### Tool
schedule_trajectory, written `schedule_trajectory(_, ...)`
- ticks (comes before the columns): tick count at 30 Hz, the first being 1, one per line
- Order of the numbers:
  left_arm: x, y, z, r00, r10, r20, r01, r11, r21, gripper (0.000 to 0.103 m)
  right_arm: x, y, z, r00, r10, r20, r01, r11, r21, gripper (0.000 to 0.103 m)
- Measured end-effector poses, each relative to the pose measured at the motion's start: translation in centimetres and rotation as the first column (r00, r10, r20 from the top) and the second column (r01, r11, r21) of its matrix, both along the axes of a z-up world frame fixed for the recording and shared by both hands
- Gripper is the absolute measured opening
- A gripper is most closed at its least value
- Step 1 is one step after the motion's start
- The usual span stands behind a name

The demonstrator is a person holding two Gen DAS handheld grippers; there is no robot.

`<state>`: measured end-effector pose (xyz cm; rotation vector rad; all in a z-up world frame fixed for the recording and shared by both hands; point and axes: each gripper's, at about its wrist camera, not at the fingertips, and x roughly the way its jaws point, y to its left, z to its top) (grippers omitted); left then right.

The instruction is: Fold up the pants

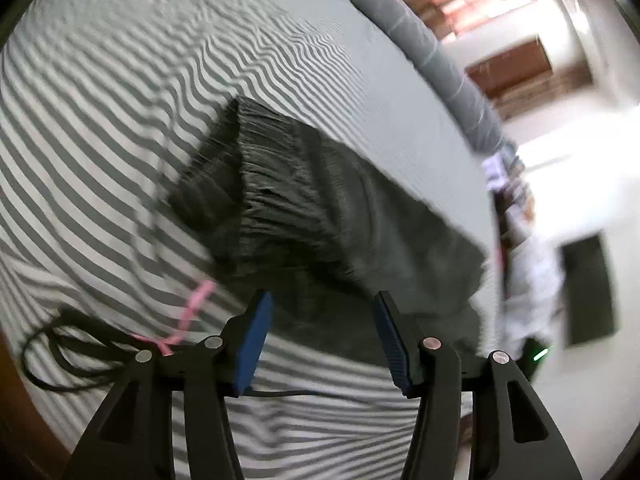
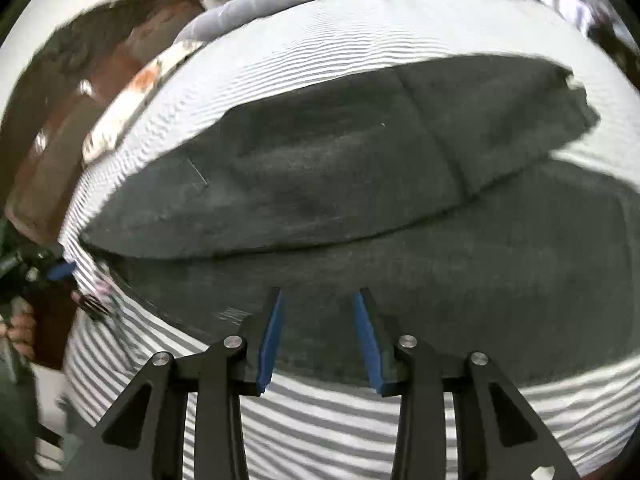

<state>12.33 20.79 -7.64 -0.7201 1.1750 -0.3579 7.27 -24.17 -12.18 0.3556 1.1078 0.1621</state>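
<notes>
Hovering over dark pants (image 2: 340, 184) on striped sheet (image 1: 100, 128), left gripper (image 1: 322, 300) parted, empty, right gripper (image 2: 318, 294) likewise

1. Blurred by motion in the left wrist view: pants (image 1: 320, 216), stripes of the bed sheet (image 1: 100, 128), room (image 1: 560, 140) past the bed edge.
2. Smeared beyond telling: pink strip (image 1: 192, 312) near a black cable (image 1: 60, 352).
3. Cut off at the right wrist view's left edge: a hand (image 2: 18, 330) and a blue-padded tool (image 2: 60, 270).
4. Too blurred to name: brown furniture (image 2: 80, 92) behind the bed.
</notes>
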Motion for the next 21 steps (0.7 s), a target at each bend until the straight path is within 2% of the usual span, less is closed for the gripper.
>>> schedule_trajectory(2, 0.7, 0.0, -0.5, 0.999, 0.037, -0.036, -0.040, 0.996, -0.079, 0.055, -0.3, -0.1, -0.1, 1.000, -0.023, 0.000, 0.023, 0.999, 0.034, 0.035)
schedule_trajectory(4, 1.7, -0.2, -1.2, 0.994, 0.072, -0.078, -0.081, 0.989, -0.123, 0.055, -0.4, -0.3, -0.2, 0.999, -0.049, -0.002, 0.049, 0.998, 0.047, 0.037)
schedule_trajectory(8, 3.0, -0.3, -2.2, 0.982, 0.140, -0.126, -0.155, 0.981, -0.120, 0.055, -0.7, -1.5, -0.8, 0.994, -0.111, -0.016, 0.112, 0.987, 0.119, 0.037)
schedule_trajectory(12, 4.2, -0.8, -3.3, 0.967, 0.195, -0.164, -0.213, 0.972, -0.098, 0.055, -0.6, -2.8, -2.1, 0.986, -0.165, -0.034, 0.168, 0.976, 0.141, 0.037)
schedule_trajectory(15, 4.8, -1.1, -3.9, 0.954, 0.237, -0.183, -0.255, 0.963, -0.081, 0.054, -0.2, -4.0, -3.1, 0.974, -0.225, -0.037, 0.228, 0.955, 0.191, 0.037)
schedule_trajectory(17, 4.9, -1.3, -4.1, 0.949, 0.260, -0.176, -0.274, 0.960, -0.063, 0.045, 0.3, -5.3, -3.5, 0.960, -0.278, -0.034, 0.279, 0.934, 0.223, 0.037)
schedule_trajectory(19, 5.0, -1.2, -3.9, 0.949, 0.277, -0.148, -0.283, 0.959, -0.018, 0.025, 0.6, -6.5, -3.7, 0.944, -0.329, -0.021, 0.324, 0.914, 0.246, 0.037)
schedule_trajectory(21, 5.0, -1.2, -3.8, 0.948, 0.292, -0.123, -0.294, 0.956, 0.001, 0.018, 1.1, -8.0, -4.0, 0.926, -0.377, -0.019, 0.368, 0.890, 0.268, 0.037)
